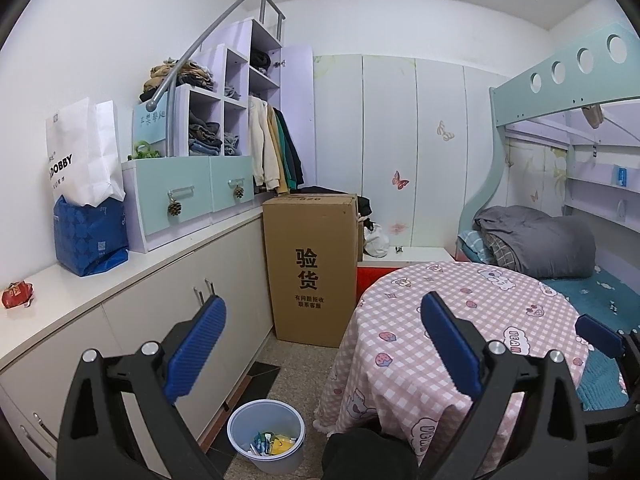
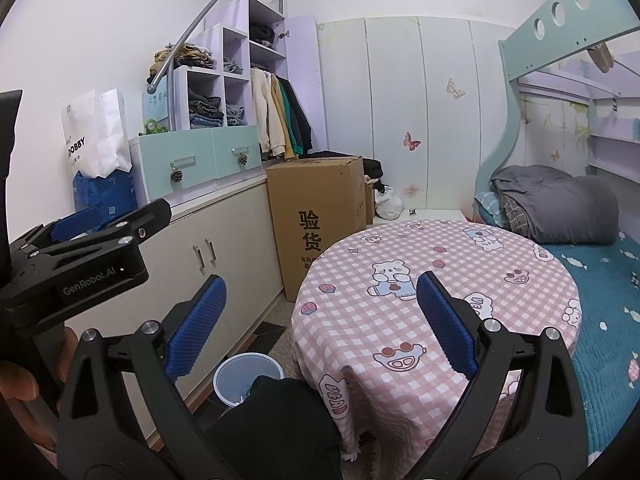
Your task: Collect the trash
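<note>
Item: crumpled red wrapper (image 1: 17, 294), far left on white cabinet top (image 1: 80, 280). Left gripper (image 1: 320, 344) nearer, released, empty; right gripper (image 2: 320, 320) likewise. Pale round bin (image 1: 266, 436) below, near.

bin (image 1: 267, 436) smooth plastic | box (image 1: 312, 264) matt cardboard | tablecloth (image 1: 460, 320) cloth (checked) | pads (image 1: 196, 344) ribbed

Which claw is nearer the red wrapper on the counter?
Left. The left claw is open beside the counter holding the red wrapper; the right claw, also open, sits farther right, over the round table.
</note>
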`<state>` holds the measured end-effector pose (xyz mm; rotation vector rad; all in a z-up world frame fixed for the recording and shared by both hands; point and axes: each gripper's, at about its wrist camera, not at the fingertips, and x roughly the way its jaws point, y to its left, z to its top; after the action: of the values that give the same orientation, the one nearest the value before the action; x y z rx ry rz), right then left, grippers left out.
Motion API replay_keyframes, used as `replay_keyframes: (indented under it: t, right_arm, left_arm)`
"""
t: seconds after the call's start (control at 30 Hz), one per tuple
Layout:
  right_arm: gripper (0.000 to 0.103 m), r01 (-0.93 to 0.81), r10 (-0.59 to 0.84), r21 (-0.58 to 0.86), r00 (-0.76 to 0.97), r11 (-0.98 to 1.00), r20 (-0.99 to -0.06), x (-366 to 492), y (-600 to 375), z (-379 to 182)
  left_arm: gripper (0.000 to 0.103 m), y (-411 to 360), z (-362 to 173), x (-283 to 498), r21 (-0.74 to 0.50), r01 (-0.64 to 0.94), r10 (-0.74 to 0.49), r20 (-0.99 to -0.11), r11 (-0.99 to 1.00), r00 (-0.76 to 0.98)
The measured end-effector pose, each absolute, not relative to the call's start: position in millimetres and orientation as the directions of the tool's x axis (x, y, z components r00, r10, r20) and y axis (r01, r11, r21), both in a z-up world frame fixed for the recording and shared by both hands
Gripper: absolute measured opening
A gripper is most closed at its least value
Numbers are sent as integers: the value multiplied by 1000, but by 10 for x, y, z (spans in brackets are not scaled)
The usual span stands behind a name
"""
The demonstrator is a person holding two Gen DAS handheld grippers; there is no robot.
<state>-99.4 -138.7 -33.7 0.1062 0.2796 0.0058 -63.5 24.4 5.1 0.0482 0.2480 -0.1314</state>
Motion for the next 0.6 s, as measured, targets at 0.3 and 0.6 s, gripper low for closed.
replay_keyframes:
  t: [0.3,0.6]
  right_arm:
    - [94,8,21,105,961,994,-277,-1001,-1378,-338]
    - [94,3,25,97,960,995,-279,-1008,-1384,-347]
  left_arm:
    - [96,278,63,-642,30,132,-121,-246,991,962]
    - [96,282,63,-648,32,131,-119,-246,991,962]
